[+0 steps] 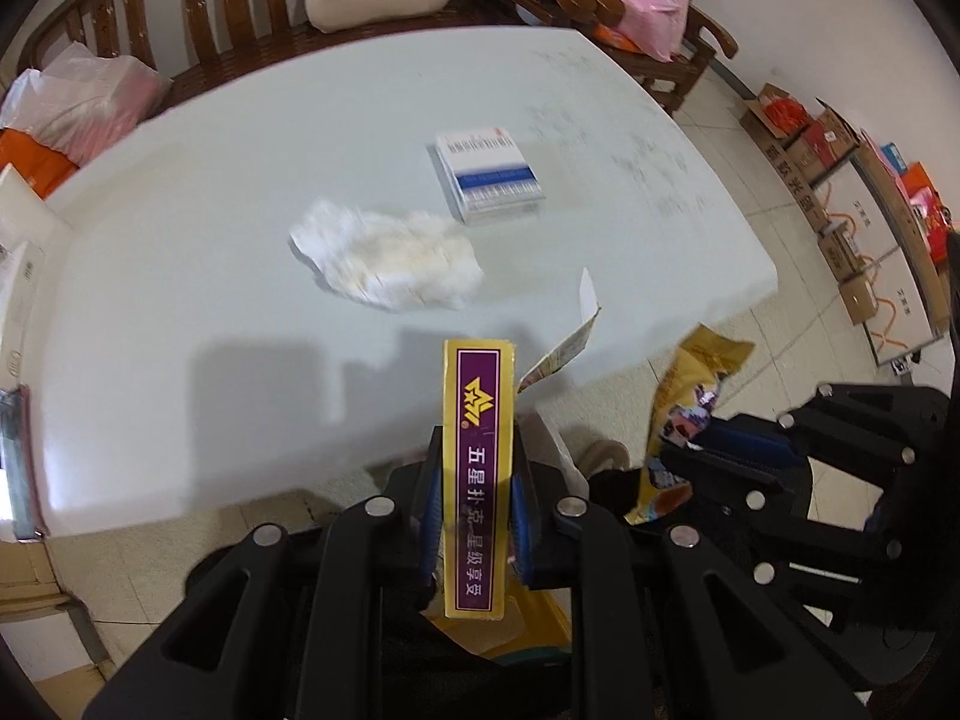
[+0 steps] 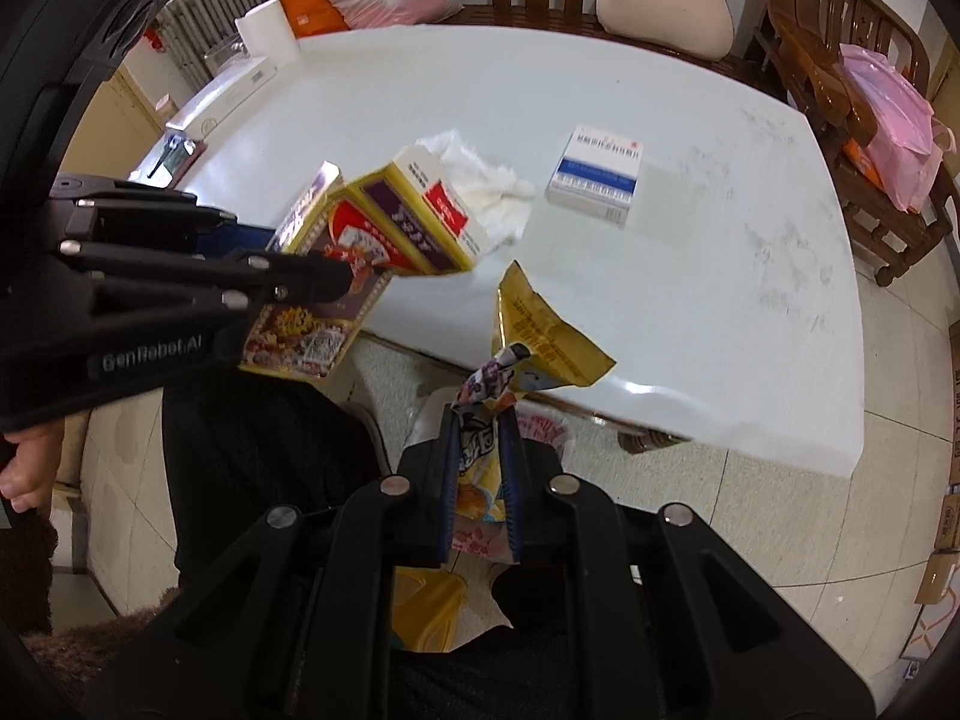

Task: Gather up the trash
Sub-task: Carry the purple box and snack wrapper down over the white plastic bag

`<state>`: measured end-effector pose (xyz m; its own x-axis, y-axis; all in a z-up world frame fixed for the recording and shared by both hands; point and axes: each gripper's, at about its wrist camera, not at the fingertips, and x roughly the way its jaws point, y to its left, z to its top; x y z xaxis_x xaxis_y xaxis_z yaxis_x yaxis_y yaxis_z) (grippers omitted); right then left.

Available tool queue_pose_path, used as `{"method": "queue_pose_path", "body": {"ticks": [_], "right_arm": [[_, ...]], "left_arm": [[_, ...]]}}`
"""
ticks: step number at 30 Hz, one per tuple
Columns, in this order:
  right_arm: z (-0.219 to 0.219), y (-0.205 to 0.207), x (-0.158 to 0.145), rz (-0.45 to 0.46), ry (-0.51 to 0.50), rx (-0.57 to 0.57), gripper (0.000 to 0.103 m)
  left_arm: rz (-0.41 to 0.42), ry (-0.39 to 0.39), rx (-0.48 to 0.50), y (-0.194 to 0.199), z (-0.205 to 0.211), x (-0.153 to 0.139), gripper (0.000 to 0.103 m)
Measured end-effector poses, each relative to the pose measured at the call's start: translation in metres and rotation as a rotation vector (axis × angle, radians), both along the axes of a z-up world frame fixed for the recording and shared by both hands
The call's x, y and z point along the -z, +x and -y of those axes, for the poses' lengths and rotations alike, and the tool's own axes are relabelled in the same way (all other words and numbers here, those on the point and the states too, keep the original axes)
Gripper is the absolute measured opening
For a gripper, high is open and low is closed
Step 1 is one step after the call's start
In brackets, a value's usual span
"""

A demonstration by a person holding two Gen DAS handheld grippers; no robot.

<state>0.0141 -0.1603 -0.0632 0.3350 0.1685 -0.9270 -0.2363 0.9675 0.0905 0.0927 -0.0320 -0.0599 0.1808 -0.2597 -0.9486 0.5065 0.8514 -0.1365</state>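
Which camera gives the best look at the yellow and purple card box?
The right wrist view: it shows the card box from the side, its open flap and printed faces, clamped in the left tool. The left wrist view shows only its narrow purple edge.

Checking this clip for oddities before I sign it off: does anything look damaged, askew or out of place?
Yes. The playing-card box in the left claw has its end flap hanging open. The yellow snack wrapper in the right claw is torn and crumpled. On the white table, a crumpled tissue lies beside a blue-and-white medicine box.
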Motion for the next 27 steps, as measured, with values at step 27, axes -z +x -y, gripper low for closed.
{"method": "queue_pose_path", "body": {"ticks": [27], "right_arm": [[-0.020,-0.032,0.129,-0.079,-0.048,0.010,0.014]], "left_arm": [[-0.008,0.073,-0.020,-0.067,-0.013,0.141,0.019]]}}
